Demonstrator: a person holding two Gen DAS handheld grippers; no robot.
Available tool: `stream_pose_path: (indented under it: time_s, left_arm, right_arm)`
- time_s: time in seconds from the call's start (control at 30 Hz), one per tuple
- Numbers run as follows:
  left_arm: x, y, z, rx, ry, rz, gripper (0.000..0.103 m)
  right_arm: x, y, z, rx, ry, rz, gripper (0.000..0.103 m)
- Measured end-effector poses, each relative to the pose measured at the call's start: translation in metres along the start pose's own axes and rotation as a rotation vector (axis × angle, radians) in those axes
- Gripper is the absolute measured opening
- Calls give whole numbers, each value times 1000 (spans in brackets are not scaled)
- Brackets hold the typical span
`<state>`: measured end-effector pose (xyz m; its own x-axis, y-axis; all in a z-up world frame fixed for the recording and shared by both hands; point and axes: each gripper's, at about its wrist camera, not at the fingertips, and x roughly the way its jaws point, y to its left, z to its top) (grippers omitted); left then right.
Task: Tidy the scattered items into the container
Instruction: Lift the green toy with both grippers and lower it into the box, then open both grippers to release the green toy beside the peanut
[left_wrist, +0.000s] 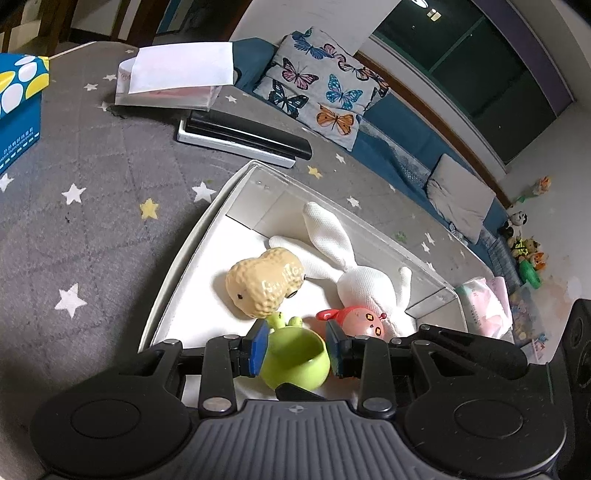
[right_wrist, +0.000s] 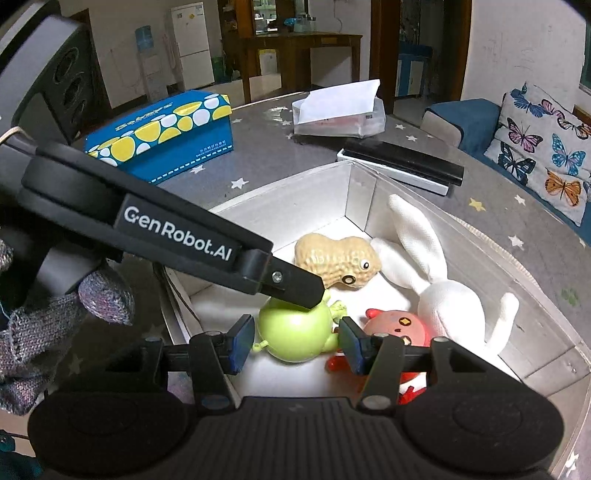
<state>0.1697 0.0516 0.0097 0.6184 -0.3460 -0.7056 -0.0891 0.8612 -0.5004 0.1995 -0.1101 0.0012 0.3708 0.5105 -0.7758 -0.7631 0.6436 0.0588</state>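
While boxed, green toy (left_wrist: 295, 360) sits between left tongs (left_wrist: 297, 347).

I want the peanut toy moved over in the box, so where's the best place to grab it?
Grip the peanut toy across its narrow waist, coming from above. It lies on its side with the waist facing up, clear of the white rabbit and the box wall.

Tissue box (right_wrist: 162, 138), butterfly cushion (left_wrist: 325, 88)
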Motion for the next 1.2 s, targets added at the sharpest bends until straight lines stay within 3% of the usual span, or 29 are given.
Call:
stream_pose_path:
  time_s: [0.67, 0.73, 1.1, 1.2]
  left_arm:
    - [-12, -9, -9, 94, -51, 58, 36]
    - [-15, -11, -10, 109, -65, 67, 36]
    - [-39, -29, -30, 215, -132, 102, 36]
    - [-47, -34, -38, 240, -148, 106, 36]
  right_arm:
    - [-13, 6, -8, 39, -62, -20, 54]
    - [-17, 9, -9, 42, -76, -30, 61]
    - [-42, 20, -22, 73, -159, -80, 67]
    - [-52, 25, -26, 72, -182, -92, 75]
